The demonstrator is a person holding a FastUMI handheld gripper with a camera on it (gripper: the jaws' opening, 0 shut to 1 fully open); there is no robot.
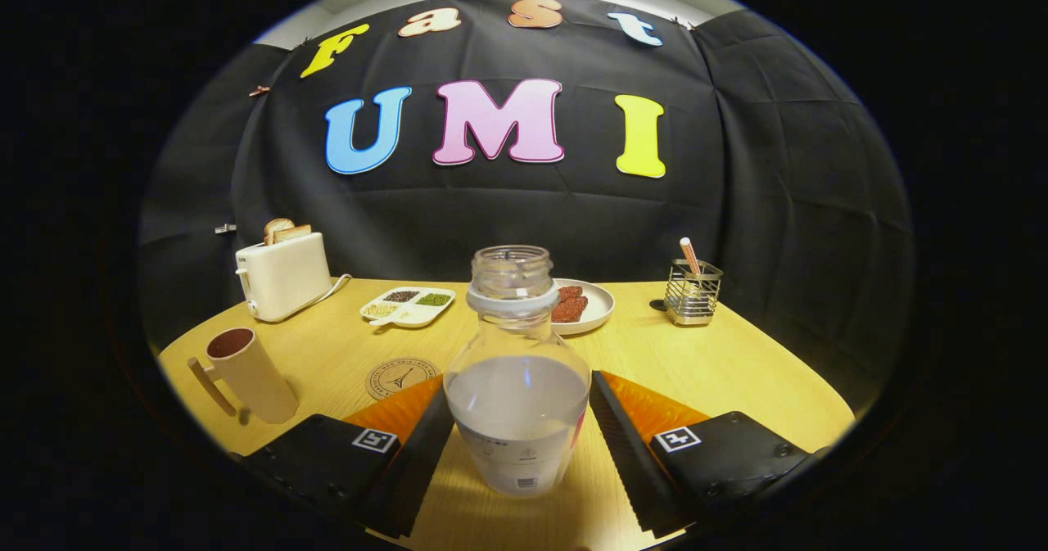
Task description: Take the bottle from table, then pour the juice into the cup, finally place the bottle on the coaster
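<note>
- The clear plastic bottle [518, 387], uncapped and about half full of a pale cloudy liquid, stood upright on the yellow wooden table [720, 363] directly between the two fingers of the gripper [521, 432]; its long axis ran vertical, mouth at twelve o'clock
- The jaws were spread; the left finger's pad lay against or just beside the bottle's flank, the right one stood slightly apart from it; whether either truly pressed could not be told, so no grip was judged yet
- The coming move appeared to turn on closing straight in on the bottle's wide lower body, with no sideways correction needed
- The cream-coloured tall mug with a side handle [246, 371] stood at about ten o'clock from the bottle, well apart; the round cork coaster with a tower emblem [399, 377] lay between mug and bottle, just ahead of the left finger
- The bottle's small printed label near its base was too small to read; the coaster's ring of lettering was likewise illegible; no brand could be made out
</note>
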